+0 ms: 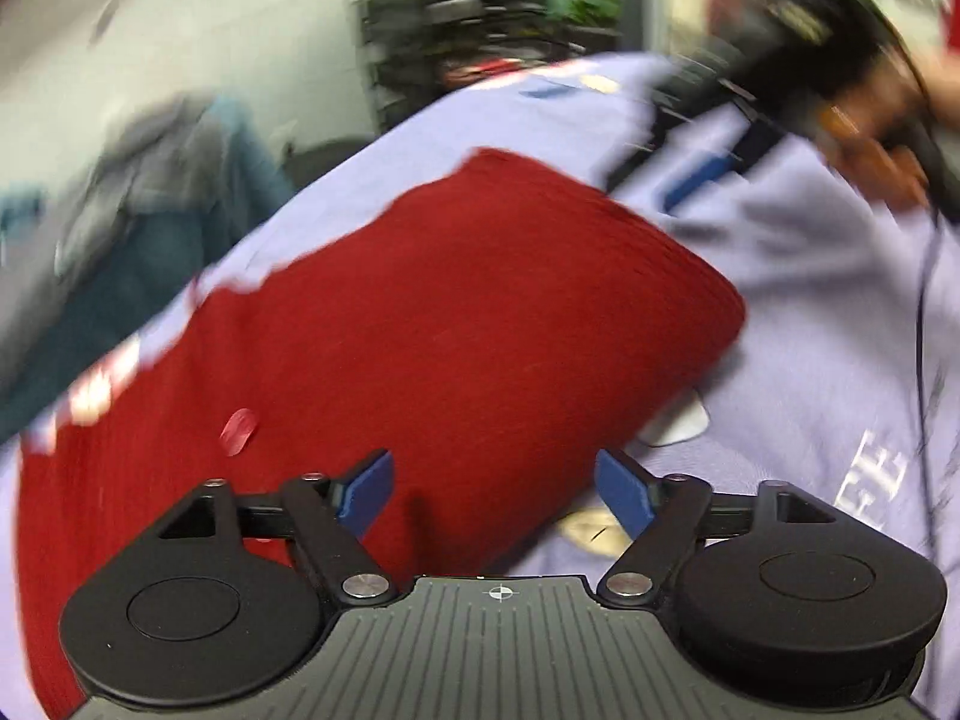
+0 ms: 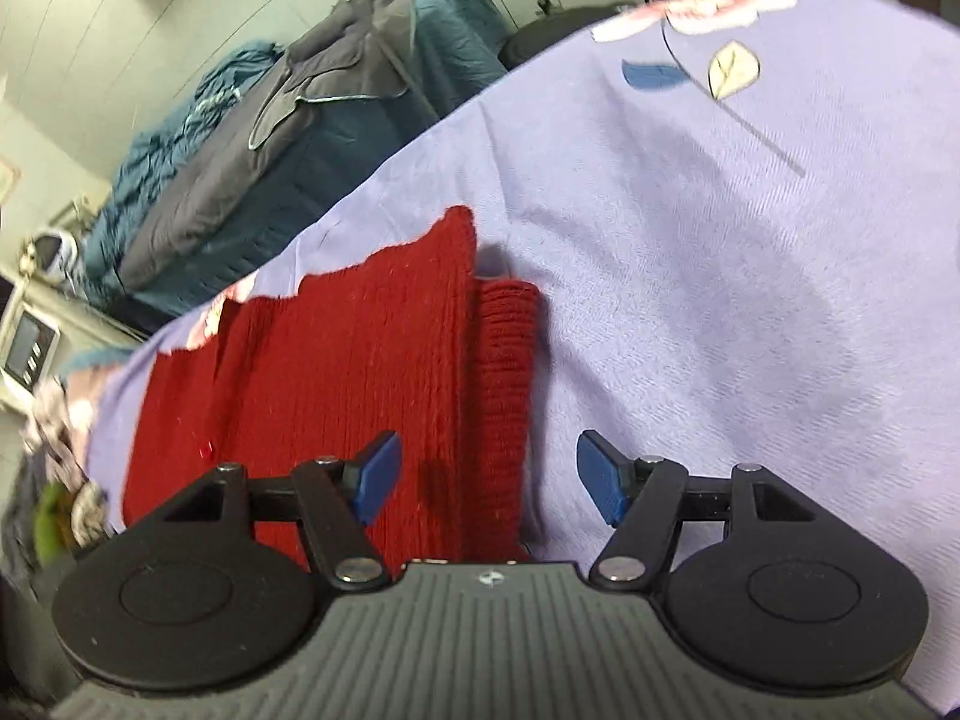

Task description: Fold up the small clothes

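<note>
Red knit garment lying part-folded on lilac spread, both jaws wide and holding nothing.

Lilac flowered spread [image 2: 720,240] fills most of both views. Red knit garment [image 2: 360,360] lies flat on it, lower left of centre in the right wrist view, long axis running from bottom of frame up toward centre; ribbed strip [image 2: 504,360], cuff or folded sleeve I can't tell, along its right edge. Right gripper [image 2: 489,477] hangs over that right edge, left finger above knit, right finger above spread. Left gripper [image 1: 495,495], view blurred, sits over the garment's near edge, cloth slanting upward from lower left. The ribbed edge looks nearer the right gripper.
</note>
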`<action>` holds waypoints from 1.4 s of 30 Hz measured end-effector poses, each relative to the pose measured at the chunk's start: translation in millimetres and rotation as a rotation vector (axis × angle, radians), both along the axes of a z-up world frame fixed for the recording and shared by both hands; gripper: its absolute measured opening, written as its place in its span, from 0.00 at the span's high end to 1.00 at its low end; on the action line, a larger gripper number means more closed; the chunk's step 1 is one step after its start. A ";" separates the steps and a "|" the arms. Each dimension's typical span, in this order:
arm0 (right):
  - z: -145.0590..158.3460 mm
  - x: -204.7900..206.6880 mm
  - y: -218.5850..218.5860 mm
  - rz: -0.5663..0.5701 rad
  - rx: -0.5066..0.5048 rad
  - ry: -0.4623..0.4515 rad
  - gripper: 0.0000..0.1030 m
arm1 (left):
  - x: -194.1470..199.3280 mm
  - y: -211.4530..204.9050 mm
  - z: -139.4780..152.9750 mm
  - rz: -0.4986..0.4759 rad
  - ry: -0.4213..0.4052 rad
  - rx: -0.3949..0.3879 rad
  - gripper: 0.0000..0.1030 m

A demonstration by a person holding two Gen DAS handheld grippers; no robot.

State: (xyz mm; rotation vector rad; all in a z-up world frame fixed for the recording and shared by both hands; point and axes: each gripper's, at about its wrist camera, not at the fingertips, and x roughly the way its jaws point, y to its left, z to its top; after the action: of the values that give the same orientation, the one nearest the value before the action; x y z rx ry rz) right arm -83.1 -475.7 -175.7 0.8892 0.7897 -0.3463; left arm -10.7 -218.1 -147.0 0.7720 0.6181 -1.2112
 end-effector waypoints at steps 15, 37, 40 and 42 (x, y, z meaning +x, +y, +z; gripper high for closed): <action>-31.3 27.1 -38.3 0.072 0.196 -0.060 0.31 | -86.0 -111.4 -54.4 -0.270 -0.369 0.143 0.00; 58.8 101.0 7.6 0.155 0.356 -0.333 0.76 | 42.9 19.6 80.4 0.284 0.285 -0.437 0.21; 96.0 160.4 54.8 0.273 0.340 -0.346 0.76 | 73.0 81.2 97.9 0.424 0.306 -0.550 0.23; 106.4 207.1 93.1 0.335 0.307 -0.315 0.76 | 91.4 114.4 99.4 0.514 0.264 -0.557 0.23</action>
State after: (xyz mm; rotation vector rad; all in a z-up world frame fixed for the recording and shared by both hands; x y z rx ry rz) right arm 123.9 -382.5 -69.2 1.0463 0.6917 0.2128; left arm 80.7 -103.6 -47.7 -0.0251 0.6039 -0.9377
